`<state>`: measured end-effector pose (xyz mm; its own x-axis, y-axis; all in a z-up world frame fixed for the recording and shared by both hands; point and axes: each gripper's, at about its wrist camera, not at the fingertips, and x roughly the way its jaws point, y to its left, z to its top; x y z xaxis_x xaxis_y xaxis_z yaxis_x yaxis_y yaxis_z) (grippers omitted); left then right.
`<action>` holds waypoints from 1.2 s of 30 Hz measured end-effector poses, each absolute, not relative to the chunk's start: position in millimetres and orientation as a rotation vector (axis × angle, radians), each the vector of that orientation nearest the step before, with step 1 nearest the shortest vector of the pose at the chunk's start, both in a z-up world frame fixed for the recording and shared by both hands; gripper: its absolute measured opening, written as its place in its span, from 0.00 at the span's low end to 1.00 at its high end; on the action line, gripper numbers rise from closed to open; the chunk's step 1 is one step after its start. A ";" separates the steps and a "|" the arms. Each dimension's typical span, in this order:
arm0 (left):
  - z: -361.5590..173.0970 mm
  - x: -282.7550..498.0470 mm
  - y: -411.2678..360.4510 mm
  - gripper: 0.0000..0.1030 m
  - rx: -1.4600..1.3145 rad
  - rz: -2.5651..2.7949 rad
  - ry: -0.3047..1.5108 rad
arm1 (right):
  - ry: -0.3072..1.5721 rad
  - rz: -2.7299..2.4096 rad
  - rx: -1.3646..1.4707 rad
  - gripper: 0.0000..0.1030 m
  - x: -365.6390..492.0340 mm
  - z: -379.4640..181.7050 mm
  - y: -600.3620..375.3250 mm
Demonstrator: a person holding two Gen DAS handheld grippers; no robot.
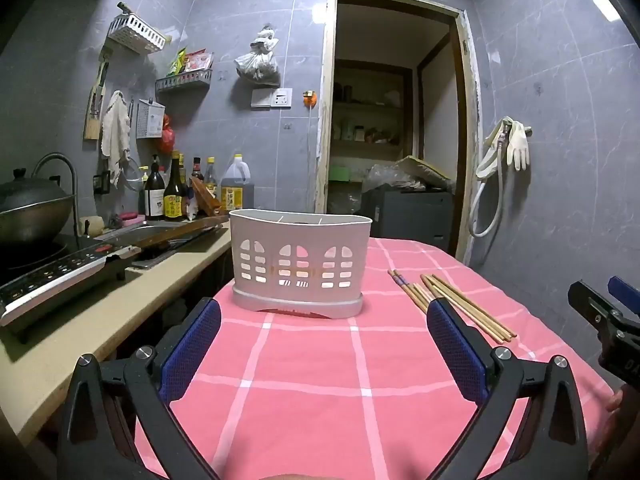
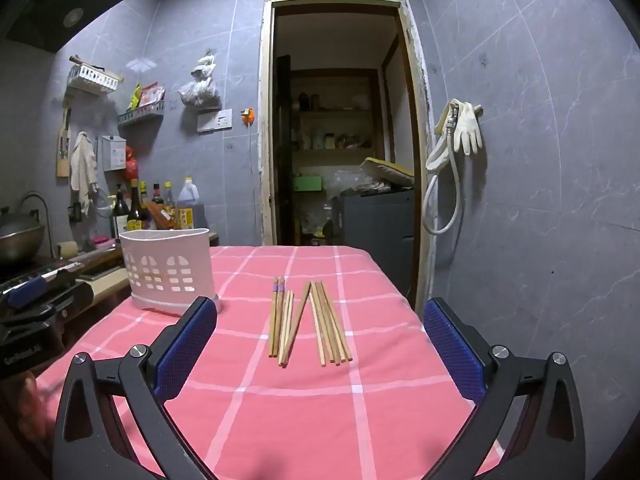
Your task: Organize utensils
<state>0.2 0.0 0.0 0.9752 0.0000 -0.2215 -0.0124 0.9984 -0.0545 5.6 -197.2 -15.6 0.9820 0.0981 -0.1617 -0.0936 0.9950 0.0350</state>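
A white slotted utensil holder (image 1: 298, 264) stands upright on the pink checked tablecloth (image 1: 312, 380), straight ahead of my left gripper (image 1: 324, 324), which is open and empty a short way in front of it. Several wooden chopsticks (image 2: 310, 322) lie side by side on the cloth ahead of my right gripper (image 2: 320, 320), which is open and empty. The holder also shows in the right wrist view (image 2: 168, 274) at the left. The chopsticks show in the left wrist view (image 1: 452, 304) to the right of the holder. The right gripper's body shows at the right edge of the left wrist view.
A counter (image 1: 100, 320) with an induction cooker (image 1: 60, 276), wok (image 1: 28, 216), sink and bottles (image 1: 176, 192) runs along the left. An open doorway (image 2: 340, 152) lies behind the table. Gloves and a hose (image 2: 460, 136) hang on the right wall.
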 end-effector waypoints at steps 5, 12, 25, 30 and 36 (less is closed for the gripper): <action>0.0 0.2 0.2 0.98 -0.062 0.006 0.222 | 0.164 0.099 0.025 1.00 6.1 -15.9 -197.2; -3.2 -1.0 0.9 0.98 -0.066 0.001 0.230 | 0.169 0.113 0.034 1.00 9.4 -18.4 -198.0; -2.8 -4.0 1.1 0.98 -0.067 0.001 0.236 | 0.177 0.112 0.036 1.00 8.6 -21.4 -194.6; -5.4 1.2 5.8 0.98 -0.066 0.000 0.238 | 0.179 0.112 0.036 1.00 8.8 -21.6 -194.7; -9.7 -0.8 8.5 0.98 -0.065 -0.001 0.238 | 0.180 0.112 0.037 1.00 8.9 -21.9 -194.4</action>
